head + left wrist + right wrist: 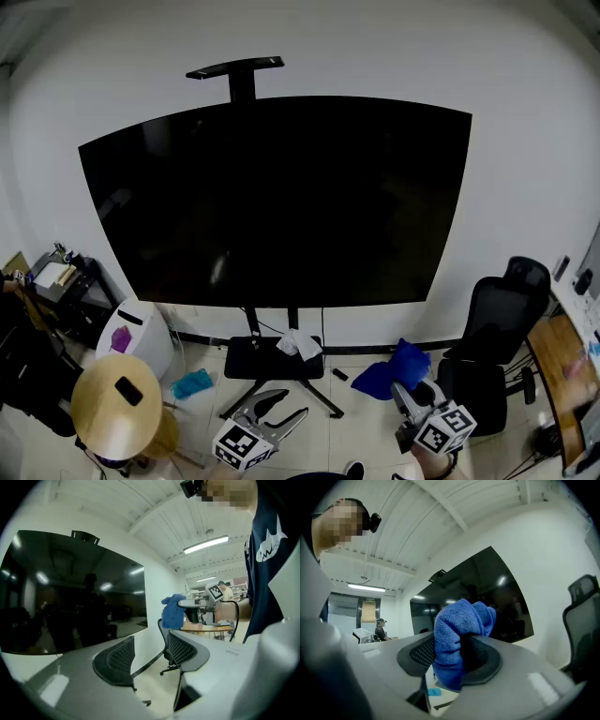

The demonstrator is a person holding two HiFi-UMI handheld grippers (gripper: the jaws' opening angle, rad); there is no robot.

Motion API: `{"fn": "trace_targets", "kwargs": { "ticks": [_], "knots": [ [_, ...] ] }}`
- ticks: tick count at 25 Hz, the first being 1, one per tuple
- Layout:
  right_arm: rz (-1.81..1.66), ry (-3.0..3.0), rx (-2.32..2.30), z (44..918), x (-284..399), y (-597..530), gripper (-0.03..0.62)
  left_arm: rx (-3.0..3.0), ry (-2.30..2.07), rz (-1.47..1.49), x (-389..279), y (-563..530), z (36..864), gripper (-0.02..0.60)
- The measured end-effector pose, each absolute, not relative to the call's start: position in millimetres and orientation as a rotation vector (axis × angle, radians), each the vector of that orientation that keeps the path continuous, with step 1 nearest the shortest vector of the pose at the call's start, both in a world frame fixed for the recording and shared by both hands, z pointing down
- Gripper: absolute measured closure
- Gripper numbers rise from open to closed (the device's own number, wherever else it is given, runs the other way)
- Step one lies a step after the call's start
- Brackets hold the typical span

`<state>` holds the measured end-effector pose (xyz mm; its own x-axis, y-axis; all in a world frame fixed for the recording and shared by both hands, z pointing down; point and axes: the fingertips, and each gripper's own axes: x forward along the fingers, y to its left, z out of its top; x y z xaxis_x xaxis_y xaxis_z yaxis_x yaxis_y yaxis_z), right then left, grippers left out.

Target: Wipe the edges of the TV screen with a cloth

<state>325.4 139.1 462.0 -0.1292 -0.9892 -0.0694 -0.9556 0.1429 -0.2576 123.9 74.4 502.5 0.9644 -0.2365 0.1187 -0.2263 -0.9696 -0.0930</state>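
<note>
Left gripper (292, 403): jaws parted, nothing between them. Right gripper (410, 394): jaws closed on a bunched blue cloth (459, 639) that bulges past their tips. TV screen (272, 202): ahead of and above both grippers, well apart from the cloth. Black office chair (497, 323): just right of the right gripper.
</note>
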Motion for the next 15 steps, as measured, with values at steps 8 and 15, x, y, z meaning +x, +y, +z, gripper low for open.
{"fn": "trace_targets", "kwargs": {
  "ticks": [8,15],
  "knots": [
    [0.033,2.251,-1.971,392,419,102,0.445,-2.941,0.333,-0.151,192,44,459,0.364],
    [0.309,2.281,-2.028,313,514,60,0.445,-2.815,0.323,-0.072,267,4,393,0.364]
  ]
}}
